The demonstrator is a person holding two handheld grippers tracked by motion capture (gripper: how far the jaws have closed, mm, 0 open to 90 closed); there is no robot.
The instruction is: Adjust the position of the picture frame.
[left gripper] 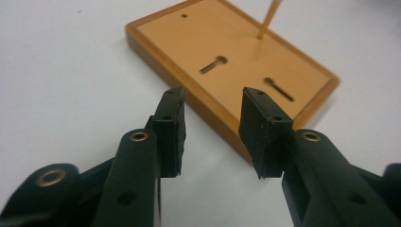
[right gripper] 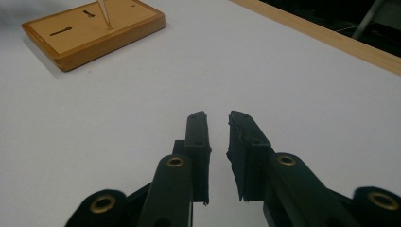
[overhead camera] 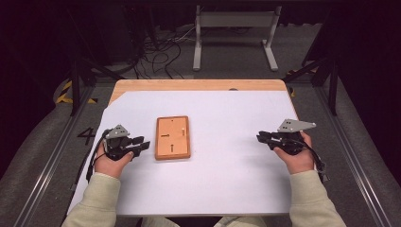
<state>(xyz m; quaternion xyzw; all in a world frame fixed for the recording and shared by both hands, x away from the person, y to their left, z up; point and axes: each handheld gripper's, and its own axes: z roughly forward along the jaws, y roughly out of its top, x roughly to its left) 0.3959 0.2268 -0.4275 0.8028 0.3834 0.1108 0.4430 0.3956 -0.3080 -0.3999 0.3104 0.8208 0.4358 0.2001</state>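
The wooden board point(overhead camera: 172, 137) lies flat on the white sheet point(overhead camera: 227, 179), a bit left of centre in the high view, with a thin stick point(left gripper: 265, 21) standing upright in it. The left gripper point(overhead camera: 143, 143) sits just beside the board's left edge, jaws apart and holding nothing. The right gripper point(overhead camera: 263, 138) is way over at the right, jaws only slightly parted, nothing between them.

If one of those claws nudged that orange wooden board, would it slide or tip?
The wooden board lies flat and low on the white sheet, so it would probably slide. It looks stiff and solid. The thin stick standing in it seems fragile and might snap.
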